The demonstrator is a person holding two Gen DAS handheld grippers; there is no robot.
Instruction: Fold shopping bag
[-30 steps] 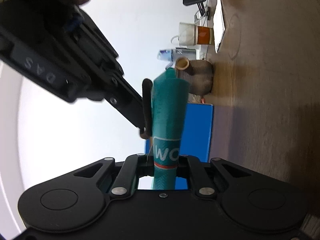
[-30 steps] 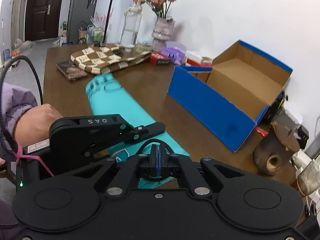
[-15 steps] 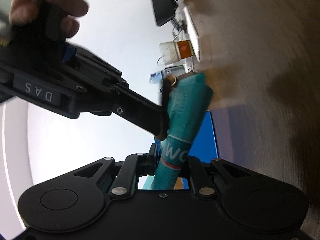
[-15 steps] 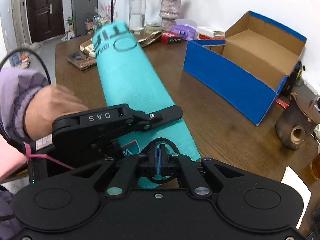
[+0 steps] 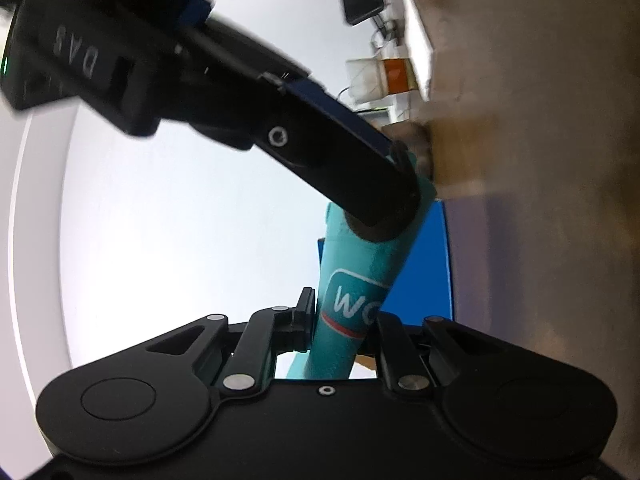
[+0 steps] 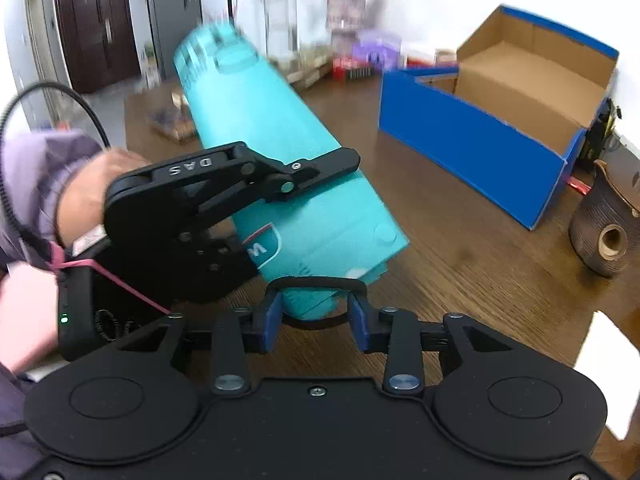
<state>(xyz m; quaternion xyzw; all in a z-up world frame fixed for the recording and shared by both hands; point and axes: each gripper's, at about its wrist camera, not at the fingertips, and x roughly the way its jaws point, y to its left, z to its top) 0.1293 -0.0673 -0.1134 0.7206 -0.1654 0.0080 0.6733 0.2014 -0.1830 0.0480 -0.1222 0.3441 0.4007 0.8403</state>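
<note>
The teal shopping bag (image 6: 280, 152) is folded into a long roll and held up above the wooden table (image 6: 460, 248). My left gripper (image 5: 340, 320) is shut on the roll's lower part (image 5: 352, 292), near a white "WO" label. It shows in the right wrist view (image 6: 256, 216) clamping the roll from the left. My right gripper (image 6: 316, 320) is open, and a black elastic band (image 6: 316, 282) is stretched across its blue fingertips (image 6: 272, 320) around the roll's near end. In the left wrist view the right gripper (image 5: 384, 204) presses against the roll.
An open blue cardboard box (image 6: 500, 108) stands on the table at the right. A dark ceramic pot (image 6: 608, 232) sits at the far right. A glass vase (image 6: 280, 20), small boxes and a checked cloth stand at the table's far end. White paper (image 6: 608, 372) lies at the near right.
My right gripper has opened, stretching the black band around the roll's end. The roll has tilted upward off the table, with my left gripper still clamped on it.
</note>
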